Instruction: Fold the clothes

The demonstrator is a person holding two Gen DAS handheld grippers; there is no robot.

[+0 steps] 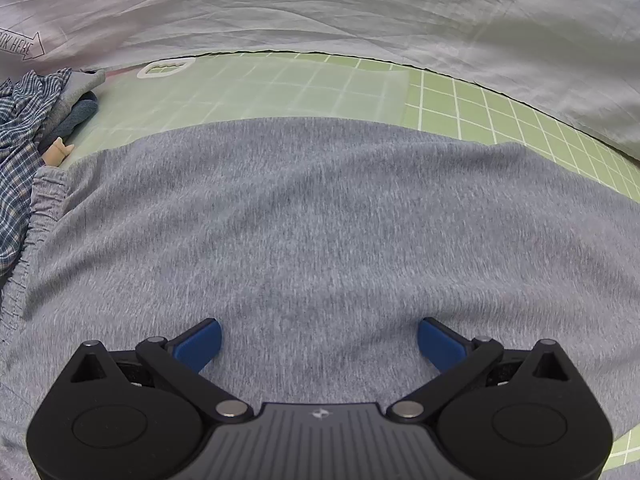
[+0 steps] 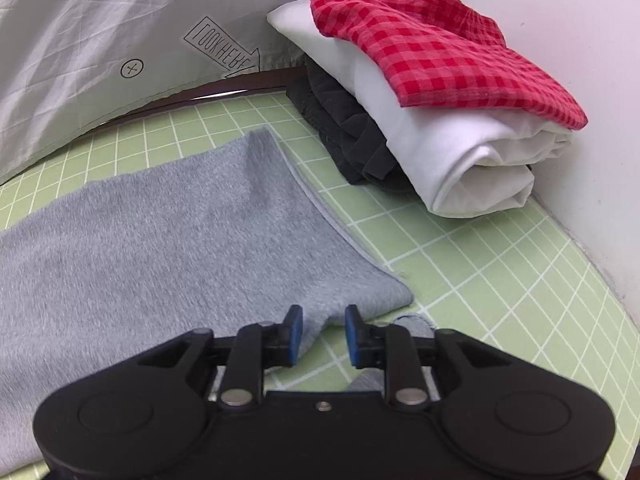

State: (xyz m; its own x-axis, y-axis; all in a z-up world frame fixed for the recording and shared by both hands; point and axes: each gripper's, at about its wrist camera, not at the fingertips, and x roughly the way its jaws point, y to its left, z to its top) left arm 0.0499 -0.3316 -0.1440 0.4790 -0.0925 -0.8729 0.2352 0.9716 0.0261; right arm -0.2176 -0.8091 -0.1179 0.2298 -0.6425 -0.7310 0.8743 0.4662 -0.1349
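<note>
A grey fleece garment (image 1: 320,220) lies flat on the green grid mat (image 1: 500,112), its gathered elastic waistband (image 1: 38,216) at the left. My left gripper (image 1: 319,342) hovers over the middle of the cloth, wide open, with nothing between its blue pads (image 1: 200,344). In the right wrist view the same grey garment (image 2: 160,240) ends in a hemmed edge and a corner (image 2: 384,292). My right gripper (image 2: 321,334) stands open at that corner. A flap of grey cloth lies in the gap, and the blue pads (image 2: 294,336) are not closed on it.
A folded stack sits at the mat's right: red checked cloth (image 2: 432,44) on a white roll (image 2: 440,148) on dark fabric (image 2: 348,132). A heap with a blue plaid shirt (image 1: 20,140) lies left. A pale sheet (image 1: 320,12) printed "LOOK HERE" hangs behind; a white wall (image 2: 580,80) stands right.
</note>
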